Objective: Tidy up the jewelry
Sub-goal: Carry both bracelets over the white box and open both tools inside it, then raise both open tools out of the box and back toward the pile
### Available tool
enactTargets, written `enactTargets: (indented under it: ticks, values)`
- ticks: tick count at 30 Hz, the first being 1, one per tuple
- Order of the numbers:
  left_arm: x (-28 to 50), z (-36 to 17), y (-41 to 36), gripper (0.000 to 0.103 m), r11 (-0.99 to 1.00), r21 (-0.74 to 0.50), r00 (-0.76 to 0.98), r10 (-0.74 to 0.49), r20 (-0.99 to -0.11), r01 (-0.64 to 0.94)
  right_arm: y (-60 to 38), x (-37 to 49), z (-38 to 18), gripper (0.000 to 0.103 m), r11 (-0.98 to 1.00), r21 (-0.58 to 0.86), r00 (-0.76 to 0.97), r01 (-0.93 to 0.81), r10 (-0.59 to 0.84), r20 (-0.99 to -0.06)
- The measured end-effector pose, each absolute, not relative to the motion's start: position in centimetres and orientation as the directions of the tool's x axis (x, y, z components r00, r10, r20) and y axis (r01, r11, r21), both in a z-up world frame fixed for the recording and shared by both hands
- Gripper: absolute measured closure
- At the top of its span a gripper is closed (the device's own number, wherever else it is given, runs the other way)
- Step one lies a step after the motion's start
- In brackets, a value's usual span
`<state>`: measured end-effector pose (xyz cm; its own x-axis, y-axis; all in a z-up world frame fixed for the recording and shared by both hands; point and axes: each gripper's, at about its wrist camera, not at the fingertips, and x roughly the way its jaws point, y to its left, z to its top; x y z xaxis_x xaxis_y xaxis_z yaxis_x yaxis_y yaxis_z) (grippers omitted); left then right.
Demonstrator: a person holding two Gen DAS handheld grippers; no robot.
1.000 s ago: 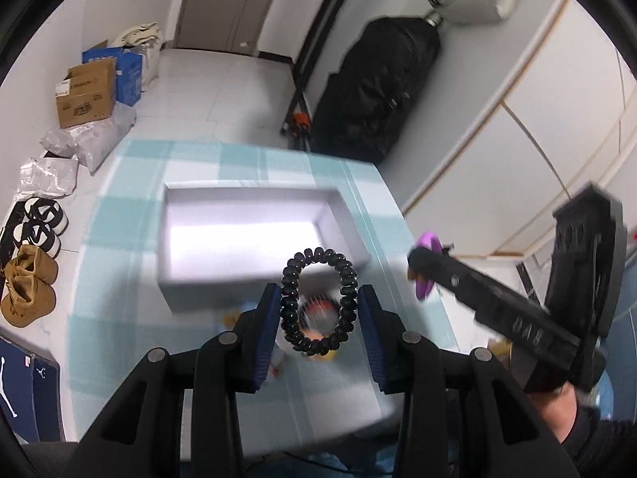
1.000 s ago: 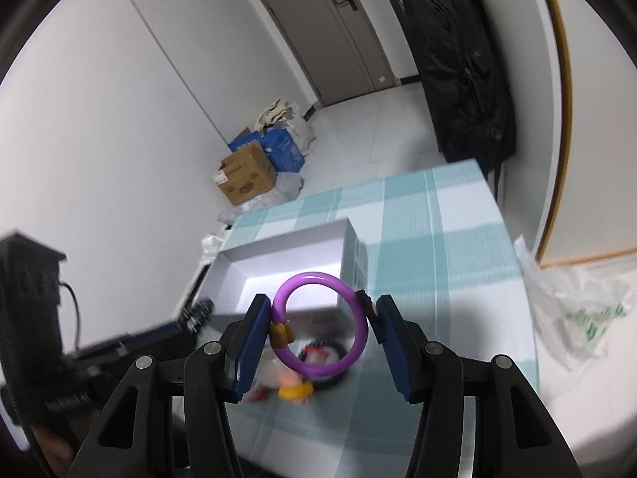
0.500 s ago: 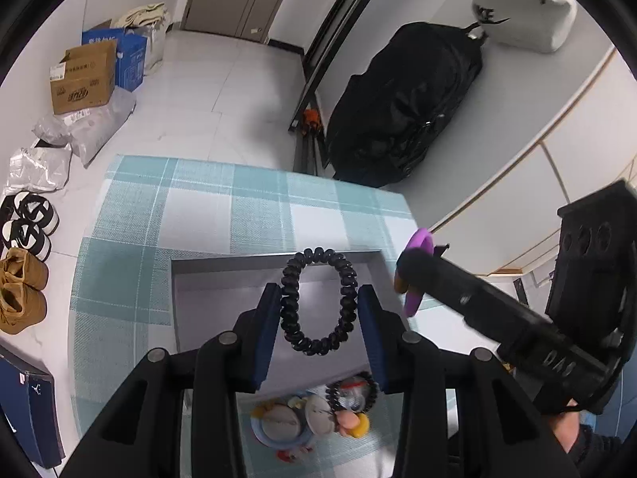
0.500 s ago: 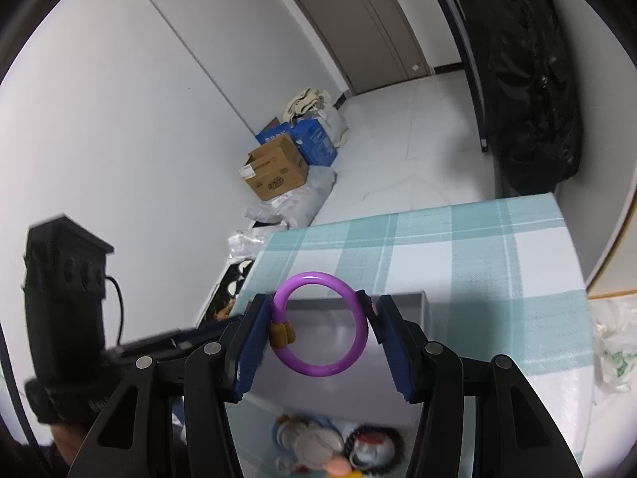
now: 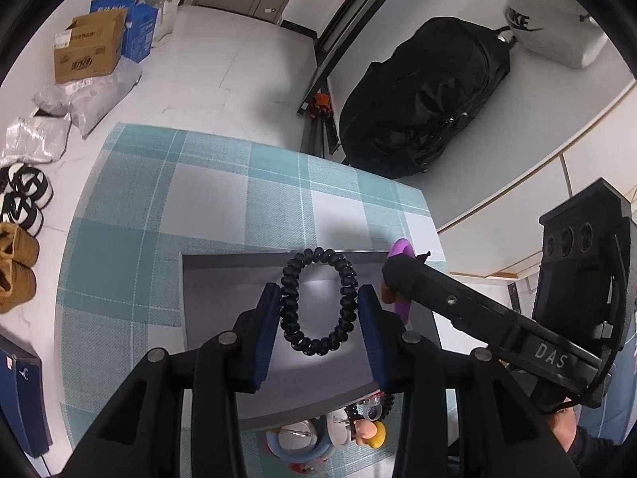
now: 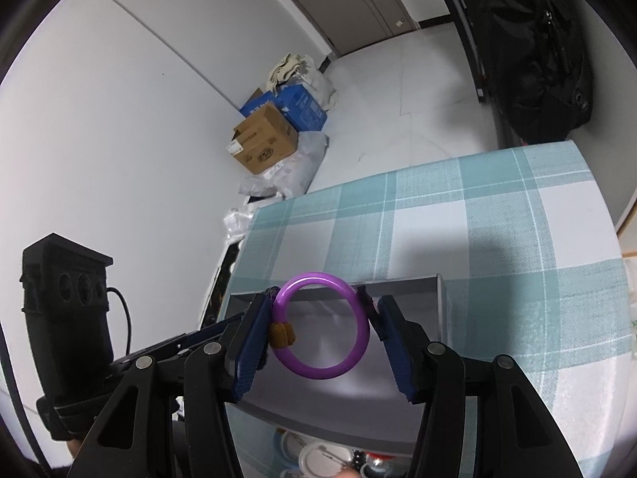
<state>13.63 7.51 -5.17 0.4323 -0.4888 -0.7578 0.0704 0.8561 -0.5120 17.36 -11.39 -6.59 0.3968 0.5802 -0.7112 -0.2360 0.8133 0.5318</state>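
Observation:
My left gripper (image 5: 318, 310) is shut on a black spiral bracelet (image 5: 316, 302), which hangs upright between the blue pads over the open grey box (image 5: 223, 310). My right gripper (image 6: 322, 318) is shut on a purple ring bracelet (image 6: 320, 324) with an amber bead, also over the grey box (image 6: 438, 306). In the left wrist view one of the right gripper's fingers (image 5: 458, 302) reaches in from the right with the purple ring bracelet (image 5: 400, 251) at its tip. A small pile of jewelry (image 5: 338, 434) lies on the cloth just in front of the box.
The box stands on a table with a teal and white checked cloth (image 5: 239, 183). Beyond the table's far edge are a black bag (image 5: 430, 95), cardboard boxes (image 5: 89, 53) and shoes (image 5: 20, 199) on the floor. A gloved hand (image 6: 59, 418) holds the left gripper.
Both grippers moved forward, from above the jewelry pile to above the grey box, carrying their bracelets. The pile slid to the bottom edge of both views.

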Motion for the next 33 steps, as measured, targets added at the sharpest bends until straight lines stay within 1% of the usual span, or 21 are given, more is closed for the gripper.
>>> enactTargets:
  ticks: [2,3,4,5,6,9,10,11,12,15,19,23,26,29,33]
  values:
    - [13.8,-5.5,7.6,0.066,0.850,-0.524,0.409,-0.498,-0.765,0.053,-11.3,17.2,-6.5,0.048,0.813,0.532,0.398,-0.237,0.580,-0.710]
    - [13.9,-5.7,7.5,0.063,0.844,-0.534,0.395,-0.508,-0.765,0.050,-11.3,17.1,-6.4,0.047,0.816,0.526,0.400,-0.240,0.577,-0.712]
    - [14.0,-5.8,7.5,0.061,0.841,-0.540,0.383,-0.513,-0.769,0.041,-11.4,17.0,-6.3,0.045,0.820,0.519,0.405,-0.241,0.571,-0.714]
    - [14.0,-5.9,7.4,0.060,0.841,-0.540,0.375,-0.510,-0.774,0.030,-11.4,16.9,-6.1,0.037,0.822,0.516,0.409,-0.239,0.568,-0.715]
    - [13.9,-6.0,7.5,0.059,0.839,-0.543,0.375,-0.512,-0.773,0.026,-11.6,16.8,-5.9,0.030,0.822,0.518,0.414,-0.237,0.568,-0.711]
    - [13.5,-5.9,7.8,0.055,0.835,-0.549,0.392,-0.513,-0.764,0.024,-12.3,16.4,-5.0,0.026,0.811,0.528,0.447,-0.254,0.582,-0.679]
    - [13.4,-5.7,7.8,0.050,0.836,-0.548,0.399,-0.511,-0.761,0.026,-12.5,16.3,-4.7,0.026,0.815,0.518,0.458,-0.258,0.576,-0.678]
    - [13.3,-5.5,7.9,0.047,0.838,-0.545,0.412,-0.507,-0.757,0.030,-12.7,16.2,-4.4,0.025,0.821,0.510,0.472,-0.259,0.568,-0.674]
    - [13.2,-5.4,7.9,0.044,0.839,-0.542,0.422,-0.504,-0.753,0.034,-13.1,16.1,-4.2,0.023,0.824,0.505,0.488,-0.257,0.562,-0.668]
    - [12.6,-4.8,7.8,0.042,0.847,-0.529,0.456,-0.493,-0.741,0.056,-13.7,15.9,-4.0,0.020,0.824,0.507,0.507,-0.253,0.559,-0.656]
    - [11.8,-4.2,7.1,0.040,0.880,-0.466,0.485,-0.447,-0.751,0.090,-14.3,15.5,-3.6,0.018,0.833,0.489,0.533,-0.258,0.545,-0.647]
    - [10.9,-3.5,6.2,0.040,0.908,-0.405,0.509,-0.401,-0.762,0.110,-14.3,14.6,-3.0,0.009,0.837,0.454,0.554,-0.304,0.543,-0.630]
    - [10.1,-2.8,5.4,0.040,0.935,-0.328,0.548,-0.345,-0.762,0.133,-14.5,13.6,-2.5,0.006,0.840,0.425,0.577,-0.338,0.542,-0.611]
    - [9.1,-2.1,4.8,0.039,0.954,-0.269,0.589,-0.294,-0.753,0.132,-15.1,12.5,-2.0,0.001,0.849,0.400,0.607,-0.345,0.527,-0.596]
    - [7.8,-1.9,4.8,0.039,0.964,-0.236,0.616,-0.261,-0.743,0.124,-15.8,10.9,-1.5,0.000,0.872,0.331,0.663,-0.361,0.490,-0.566]
